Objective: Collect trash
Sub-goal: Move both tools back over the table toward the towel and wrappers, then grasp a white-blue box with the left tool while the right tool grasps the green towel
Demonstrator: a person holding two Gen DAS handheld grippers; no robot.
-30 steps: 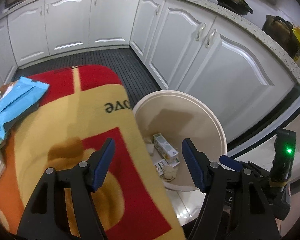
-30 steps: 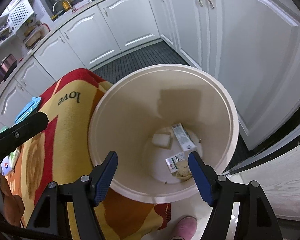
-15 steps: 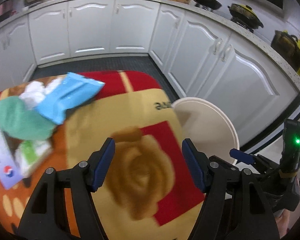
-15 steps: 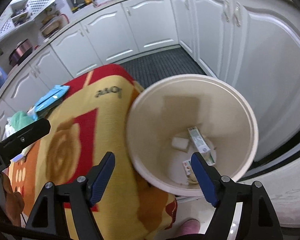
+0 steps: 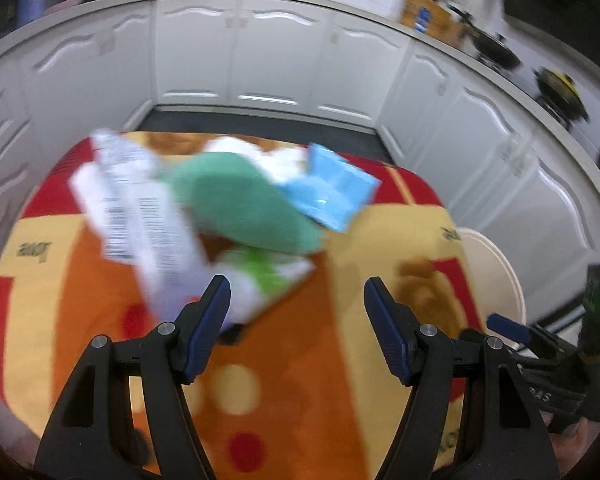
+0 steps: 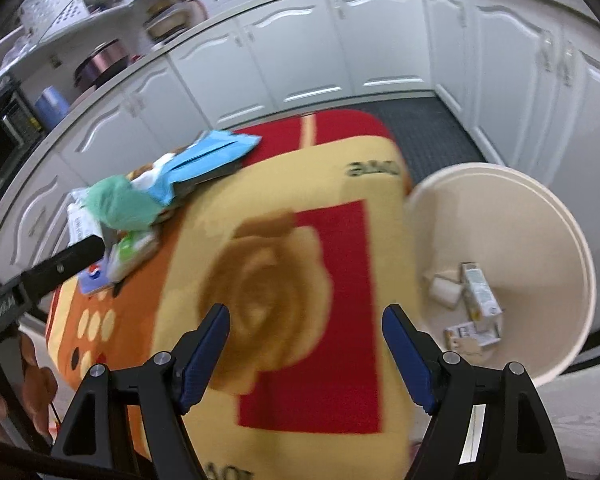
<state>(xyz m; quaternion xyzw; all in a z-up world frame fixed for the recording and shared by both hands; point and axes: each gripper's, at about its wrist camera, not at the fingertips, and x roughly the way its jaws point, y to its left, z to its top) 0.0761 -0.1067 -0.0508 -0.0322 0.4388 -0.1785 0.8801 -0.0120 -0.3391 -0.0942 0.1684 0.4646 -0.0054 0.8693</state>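
Your left gripper stands wide with nothing between its blue pads, hovering over the red, orange and yellow rose-patterned cloth; the trash pile sits in the upper middle of that frame: a crumpled green bag, a light blue plastic packet and a white printed wrapper. Your right gripper has just been opening and is empty, with the cream round bin at the right of its frame holding small cartons.

Cloth red, yellow, orange, rose-patterned; wrapper blue; bin cream.
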